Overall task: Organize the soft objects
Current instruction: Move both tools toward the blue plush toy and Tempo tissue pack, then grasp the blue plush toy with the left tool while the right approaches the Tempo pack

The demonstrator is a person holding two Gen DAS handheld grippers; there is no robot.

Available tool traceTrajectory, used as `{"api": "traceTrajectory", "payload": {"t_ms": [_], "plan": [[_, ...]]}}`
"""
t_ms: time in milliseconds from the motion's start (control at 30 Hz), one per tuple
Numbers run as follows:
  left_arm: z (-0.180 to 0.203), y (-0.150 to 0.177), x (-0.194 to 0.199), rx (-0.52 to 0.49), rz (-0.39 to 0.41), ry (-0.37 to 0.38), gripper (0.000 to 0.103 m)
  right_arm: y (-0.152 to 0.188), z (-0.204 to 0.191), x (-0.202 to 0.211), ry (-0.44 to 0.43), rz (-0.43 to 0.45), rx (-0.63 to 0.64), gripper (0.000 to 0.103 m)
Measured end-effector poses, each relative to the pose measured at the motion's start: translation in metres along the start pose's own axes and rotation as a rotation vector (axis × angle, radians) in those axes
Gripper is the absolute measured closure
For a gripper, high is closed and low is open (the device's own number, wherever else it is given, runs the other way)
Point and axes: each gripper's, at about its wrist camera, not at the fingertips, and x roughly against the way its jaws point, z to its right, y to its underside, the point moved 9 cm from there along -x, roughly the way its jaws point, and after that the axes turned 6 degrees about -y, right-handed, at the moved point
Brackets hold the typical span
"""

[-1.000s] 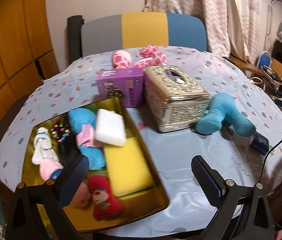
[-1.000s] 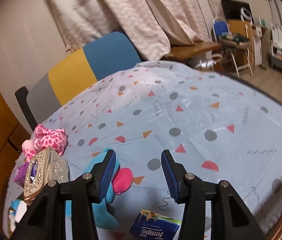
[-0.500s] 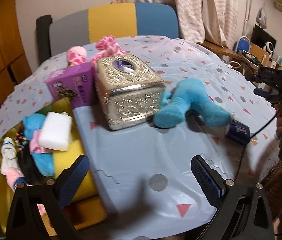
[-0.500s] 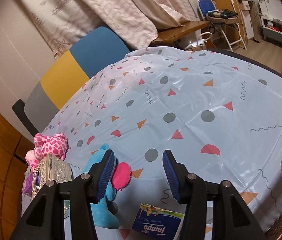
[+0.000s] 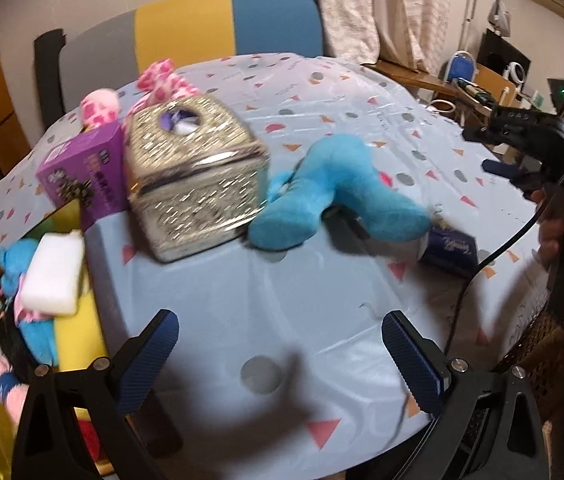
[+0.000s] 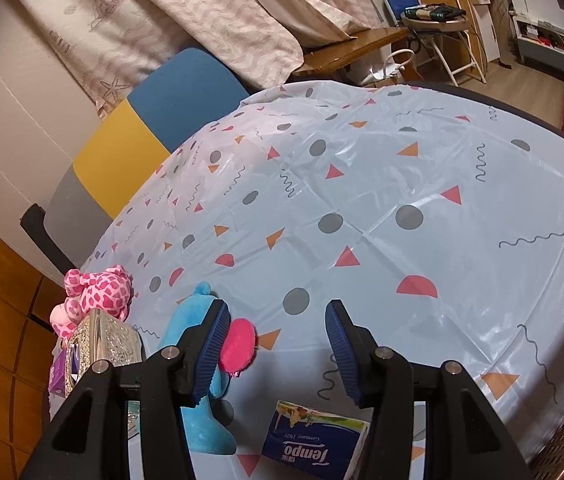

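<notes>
While several soft items already fill the gold tray [image 5: 64,216], left wrist view: left hand-held gripper [image 5: 280,354] agape over bare bench [image 5: 301,300], blue plush [image 5: 333,196] outstanding; right wrist view: right hand-held gripper [image 6: 278,344] part-open, empty, beside same plush.

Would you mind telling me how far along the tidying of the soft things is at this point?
Partly done: the gold tray already holds a white sponge, a yellow sponge and small plush pieces. Nothing is in hand; the left gripper and right gripper are both open and empty. Left: the blue plush and the pink spotted plush lie on the table.
</notes>
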Motion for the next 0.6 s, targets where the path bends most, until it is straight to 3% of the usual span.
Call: {"api": "traceTrajectory", "payload": {"t_ms": [167, 233, 600], "plan": [[0.02, -0.021, -0.002, -0.04, 0.021, 0.04, 0.005, 0.002, 0.001, -0.003, -0.006, -0.018, -0.013, 0.052], [0.028, -0.03, -0.005, -0.051, 0.024, 0.059, 0.013, 0.002, 0.002, -0.003, -0.007, -0.016, -0.013, 0.052], [0.055, -0.066, -0.019, -0.091, 0.035, 0.101, 0.014, 0.002, 0.0, -0.002, -0.033, -0.019, -0.03, 0.052]]}}
